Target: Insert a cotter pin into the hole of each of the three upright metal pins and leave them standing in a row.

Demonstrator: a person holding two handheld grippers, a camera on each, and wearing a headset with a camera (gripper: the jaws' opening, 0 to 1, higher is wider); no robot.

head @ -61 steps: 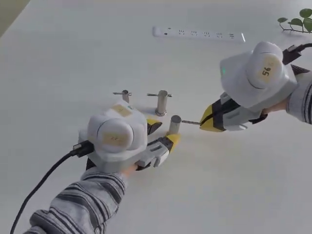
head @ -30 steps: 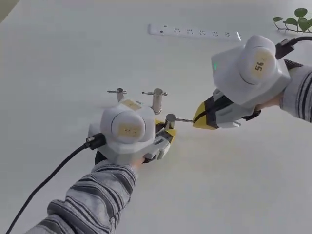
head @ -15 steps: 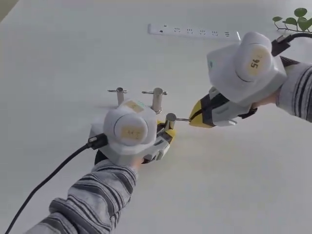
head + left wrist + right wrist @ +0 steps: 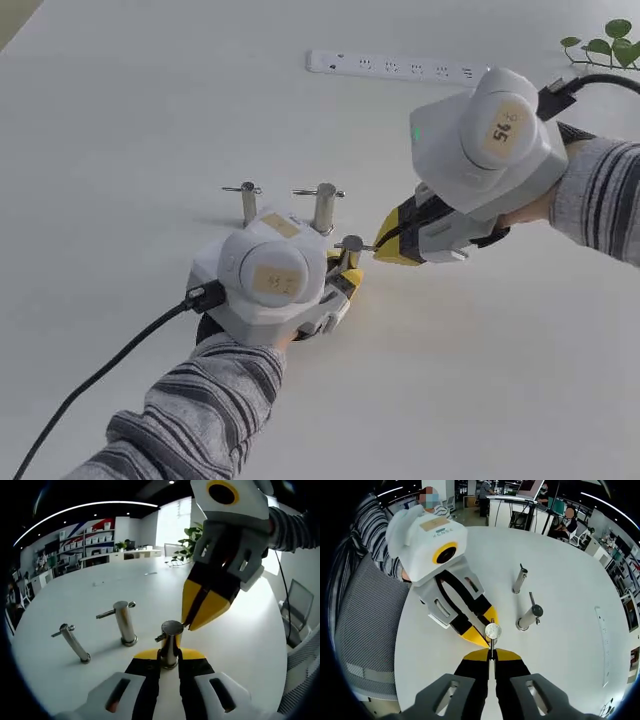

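Three upright metal pins stand on the white table. The far-left pin (image 4: 249,201) and the middle pin (image 4: 324,206) each carry a cotter pin through the top. My left gripper (image 4: 345,272) is shut on the base of the near pin (image 4: 350,246), seen between its jaws as a steel post (image 4: 170,641). My right gripper (image 4: 381,244) is shut on a thin cotter pin (image 4: 491,649) and its yellow tips sit right against the near pin's head (image 4: 493,631). A short end of the cotter pin (image 4: 160,638) pokes out of the post's far side.
A white power strip (image 4: 395,68) lies at the far side of the table, and a green plant (image 4: 605,44) sits at the far right. A black cable (image 4: 110,365) trails from the left gripper. Office shelves and chairs show in the background.
The right gripper has slid left until its tips almost touch the near pin, so the bare length of cotter pin has shrunk. The left gripper has closed in on that pin.
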